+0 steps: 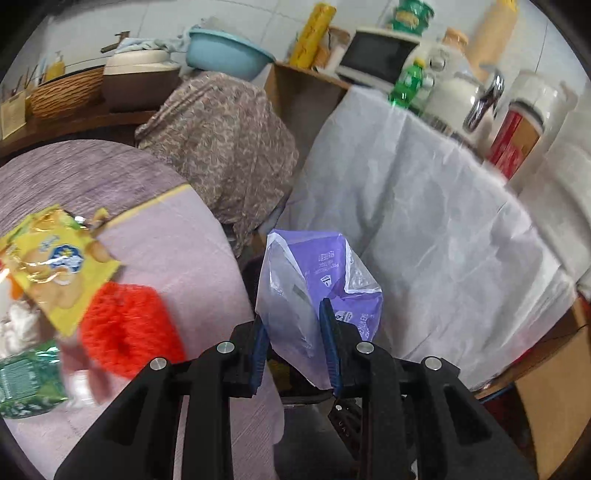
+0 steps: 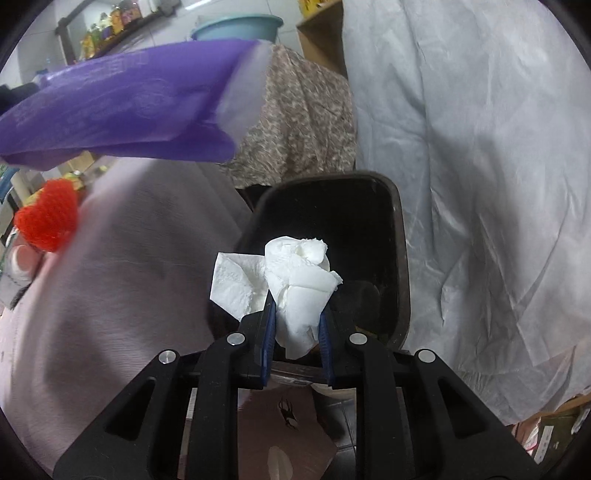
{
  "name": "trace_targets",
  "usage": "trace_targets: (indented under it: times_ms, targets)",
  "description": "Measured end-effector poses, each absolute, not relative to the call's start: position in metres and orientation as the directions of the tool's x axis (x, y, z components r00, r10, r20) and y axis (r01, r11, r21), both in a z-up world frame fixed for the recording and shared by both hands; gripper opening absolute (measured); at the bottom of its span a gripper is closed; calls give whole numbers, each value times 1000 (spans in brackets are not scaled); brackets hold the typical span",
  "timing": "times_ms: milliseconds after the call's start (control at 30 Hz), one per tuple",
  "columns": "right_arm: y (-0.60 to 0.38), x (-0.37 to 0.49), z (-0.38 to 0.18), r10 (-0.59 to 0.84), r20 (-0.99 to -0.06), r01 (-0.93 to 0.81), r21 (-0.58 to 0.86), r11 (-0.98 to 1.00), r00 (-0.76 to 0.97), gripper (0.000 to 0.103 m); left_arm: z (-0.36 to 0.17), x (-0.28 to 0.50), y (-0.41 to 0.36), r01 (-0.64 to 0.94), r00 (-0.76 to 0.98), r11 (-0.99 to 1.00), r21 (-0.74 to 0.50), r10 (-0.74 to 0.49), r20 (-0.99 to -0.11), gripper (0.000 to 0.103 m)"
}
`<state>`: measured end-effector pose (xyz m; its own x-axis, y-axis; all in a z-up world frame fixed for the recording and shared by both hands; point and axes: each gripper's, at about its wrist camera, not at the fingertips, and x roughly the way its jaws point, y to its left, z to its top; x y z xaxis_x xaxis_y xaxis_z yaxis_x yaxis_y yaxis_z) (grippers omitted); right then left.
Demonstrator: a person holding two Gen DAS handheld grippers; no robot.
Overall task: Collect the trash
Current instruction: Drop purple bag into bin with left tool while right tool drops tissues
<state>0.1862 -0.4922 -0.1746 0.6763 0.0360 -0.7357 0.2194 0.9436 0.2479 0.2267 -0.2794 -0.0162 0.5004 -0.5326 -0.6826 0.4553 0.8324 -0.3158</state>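
white tiled wall [image 1: 236, 14] behind a cluttered wooden shelf [image 1: 74, 122], white sheet [image 1: 424, 206] draped over furniture beside it.

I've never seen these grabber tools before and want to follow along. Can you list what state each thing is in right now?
left gripper: shut on purple plastic bag, held up.
right gripper: shut on crumpled white tissue, over the bin.
dark trash bin: open, no lid visible.
yellow snack wrapper: torn open, lying on the table.
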Motion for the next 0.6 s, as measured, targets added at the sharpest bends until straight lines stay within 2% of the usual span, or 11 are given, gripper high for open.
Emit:
trace_targets:
  times_ms: [267, 300, 333, 367, 400, 433, 600]
  targets:
    - [-513, 190, -199, 37, -745, 267, 284, 921, 666, 22, -48, 240, -338, 480, 509, 857, -189, -448, -735, 27]
    - [-516, 190, -201, 33, -747, 277, 287, 917, 664, 26, -49, 242, -339, 478, 507, 857, -195, -450, -735, 31]
    - [-517, 190, -203, 34, -749, 282, 290, 914, 662, 38, -50, 243, -339, 476, 505, 856, -201, -453, -735, 41]
    - [-515, 191, -203, 37, -750, 279, 291, 915, 661, 46, -51, 242, -338, 476, 506, 856, -204, -456, -732, 45]
    - [-514, 190, -203, 25, -748, 279, 277, 920, 663, 62, -51, 242, -337, 475, 511, 856, -206, -458, -728, 55]
    - [-513, 189, -201, -2, -742, 282, 253, 925, 671, 69, -51, 241, -335, 474, 518, 856, -206, -460, -721, 65]
    - [-513, 190, -203, 3, -746, 281, 254, 925, 666, 70, -38, 234, -326, 495, 526, 838, -229, -499, -689, 78]
